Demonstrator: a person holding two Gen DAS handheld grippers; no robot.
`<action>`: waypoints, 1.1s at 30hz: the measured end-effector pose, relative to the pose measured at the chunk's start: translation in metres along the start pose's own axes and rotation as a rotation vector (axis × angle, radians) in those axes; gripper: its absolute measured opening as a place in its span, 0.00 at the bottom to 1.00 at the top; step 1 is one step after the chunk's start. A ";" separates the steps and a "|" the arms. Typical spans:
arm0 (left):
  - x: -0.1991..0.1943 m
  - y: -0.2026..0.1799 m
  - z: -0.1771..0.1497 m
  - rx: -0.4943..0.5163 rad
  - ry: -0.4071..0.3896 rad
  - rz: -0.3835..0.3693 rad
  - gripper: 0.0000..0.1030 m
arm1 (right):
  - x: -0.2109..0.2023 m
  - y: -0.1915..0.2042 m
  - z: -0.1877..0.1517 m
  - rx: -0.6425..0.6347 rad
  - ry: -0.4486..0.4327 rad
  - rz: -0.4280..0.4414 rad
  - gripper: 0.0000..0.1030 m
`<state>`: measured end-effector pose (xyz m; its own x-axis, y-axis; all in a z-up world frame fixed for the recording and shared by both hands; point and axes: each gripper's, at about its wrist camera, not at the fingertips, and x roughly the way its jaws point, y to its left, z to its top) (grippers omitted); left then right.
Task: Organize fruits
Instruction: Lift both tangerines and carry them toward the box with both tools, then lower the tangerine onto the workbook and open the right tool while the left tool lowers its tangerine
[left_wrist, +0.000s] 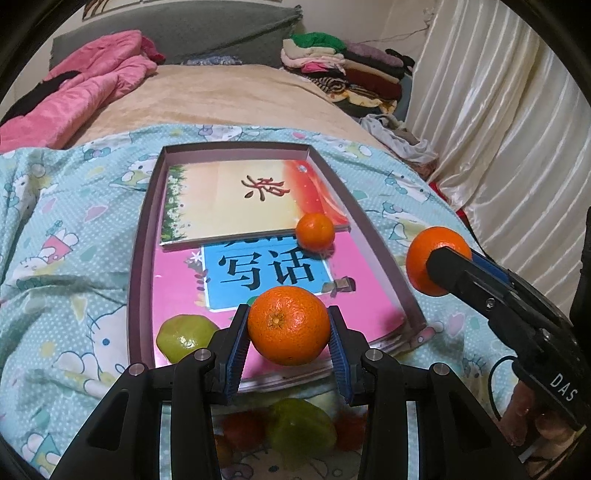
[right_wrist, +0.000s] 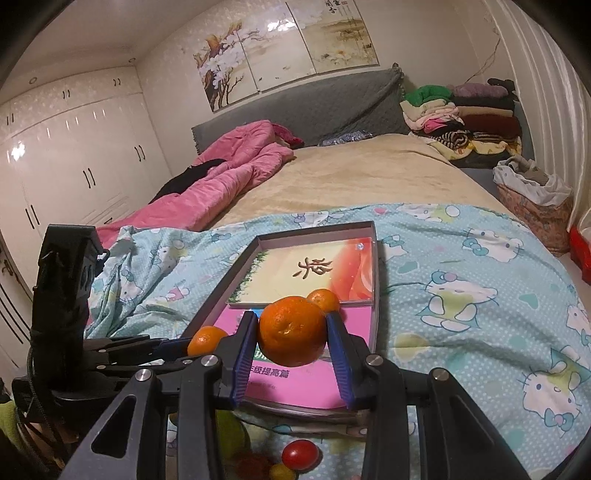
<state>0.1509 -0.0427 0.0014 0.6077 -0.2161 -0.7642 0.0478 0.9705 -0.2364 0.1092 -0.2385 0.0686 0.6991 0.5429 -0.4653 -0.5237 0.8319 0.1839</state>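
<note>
My left gripper (left_wrist: 290, 345) had its fingers clamped on an orange (left_wrist: 288, 325) over the near end of the shallow box (left_wrist: 138, 236) — nearer than my right gripper (right_wrist: 291, 354), gripping another orange (right_wrist: 291, 332), right of it; a small tangerine (left_wrist: 316, 232) lay farther in.

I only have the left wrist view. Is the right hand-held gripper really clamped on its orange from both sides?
Observer: Yes. In the right wrist view, both blue pads of the right hand-held gripper press the round orange mandarin.
Operator: Anything loose beneath it?
Observer: A small smooth red tomato lies on the cartoon-print blue bedspread, nearer the camera than the shallow grey cardboard tray.
</note>
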 end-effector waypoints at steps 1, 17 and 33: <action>0.001 0.001 0.000 -0.002 0.003 0.001 0.40 | 0.001 -0.001 -0.001 0.004 0.005 -0.002 0.37; 0.014 -0.007 -0.001 0.080 0.029 0.008 0.40 | 0.018 -0.004 -0.009 -0.022 0.079 -0.062 0.37; 0.029 -0.012 -0.005 0.168 0.072 0.011 0.40 | 0.040 -0.003 -0.025 -0.076 0.182 -0.107 0.37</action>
<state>0.1636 -0.0611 -0.0206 0.5511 -0.2066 -0.8085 0.1770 0.9758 -0.1287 0.1264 -0.2225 0.0274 0.6566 0.4167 -0.6287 -0.4915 0.8686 0.0623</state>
